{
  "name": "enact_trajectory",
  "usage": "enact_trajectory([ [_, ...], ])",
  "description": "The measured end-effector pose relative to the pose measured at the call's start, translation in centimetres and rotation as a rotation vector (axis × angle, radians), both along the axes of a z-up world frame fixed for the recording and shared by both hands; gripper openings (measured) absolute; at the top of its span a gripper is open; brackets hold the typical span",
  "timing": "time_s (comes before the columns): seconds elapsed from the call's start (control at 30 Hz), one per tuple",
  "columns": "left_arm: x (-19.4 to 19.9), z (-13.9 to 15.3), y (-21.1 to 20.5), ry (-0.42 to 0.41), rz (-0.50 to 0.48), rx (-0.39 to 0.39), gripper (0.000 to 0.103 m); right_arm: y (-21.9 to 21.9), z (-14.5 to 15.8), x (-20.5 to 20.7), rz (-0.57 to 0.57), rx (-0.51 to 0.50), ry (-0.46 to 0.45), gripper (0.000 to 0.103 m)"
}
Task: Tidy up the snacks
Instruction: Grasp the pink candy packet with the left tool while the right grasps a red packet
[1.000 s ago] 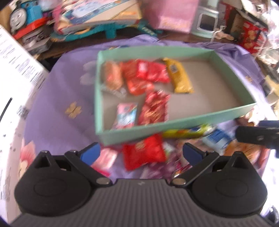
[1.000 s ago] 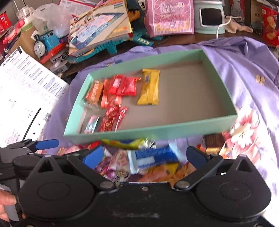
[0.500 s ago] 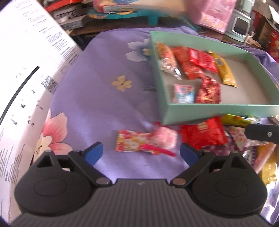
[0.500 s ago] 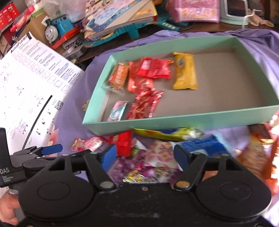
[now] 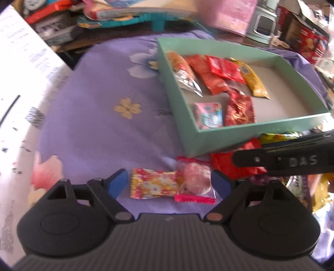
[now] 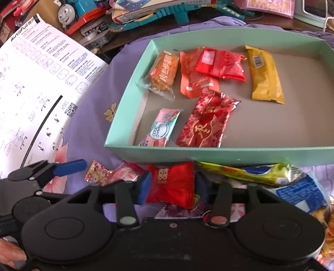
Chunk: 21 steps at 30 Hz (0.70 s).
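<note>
While six snacks already lie in the green box (image 6: 208, 155), you have a pile left at its 6 o'clock edge. Your right hand-held gripper (image 6: 171, 187) seems pinched on the red packet (image 6: 173, 183); your left hand-held gripper (image 5: 169, 183) straddles, wide, the pink candy (image 5: 194, 180).

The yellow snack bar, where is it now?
In the right wrist view, the yellow snack bar lies inside the green box, toward the far side, just right of the red packet.

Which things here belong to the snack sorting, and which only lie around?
Job: green box; red packet between right gripper fingers; floral-wrapped snack between open left gripper fingers.
Lying about: toy train; instruction sheet.
</note>
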State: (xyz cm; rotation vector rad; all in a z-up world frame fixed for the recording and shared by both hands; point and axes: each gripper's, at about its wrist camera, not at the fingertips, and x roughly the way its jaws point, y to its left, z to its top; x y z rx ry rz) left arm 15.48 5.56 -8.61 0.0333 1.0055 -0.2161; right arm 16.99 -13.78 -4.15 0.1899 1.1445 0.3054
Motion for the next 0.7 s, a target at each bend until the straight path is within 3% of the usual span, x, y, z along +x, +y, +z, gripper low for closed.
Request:
enact_trajectory([
  [0.03,0.1,-0.2,-0.3,0.010,-0.019,-0.004,0.082,-0.1,-0.1,0.0,-0.001,0.004,0.001,0.031],
  [0.1,-0.2,-0.5,-1.0,0.024,-0.059,-0.005,0.063,-0.3,-0.1,-0.1,0.004,0.012,-0.005,0.027],
  [0.2,-0.9,-0.5,-2.2,0.006,-0.091,0.015,0.053,-1.0,0.2,-0.3,0.007,0.032,-0.004,0.022],
  [0.5,-2.5,0.1,-4.2,0.057,-0.120,-0.072,0.042,-3.2,1.5,-2.7,-0.003,0.062,0.000,0.008],
  [0.7,-2.7,0.4,-4.2,0.044,-0.057,-0.024,0.049,-5.2,1.4,-3.5,-0.036,0.086,0.019,0.004],
])
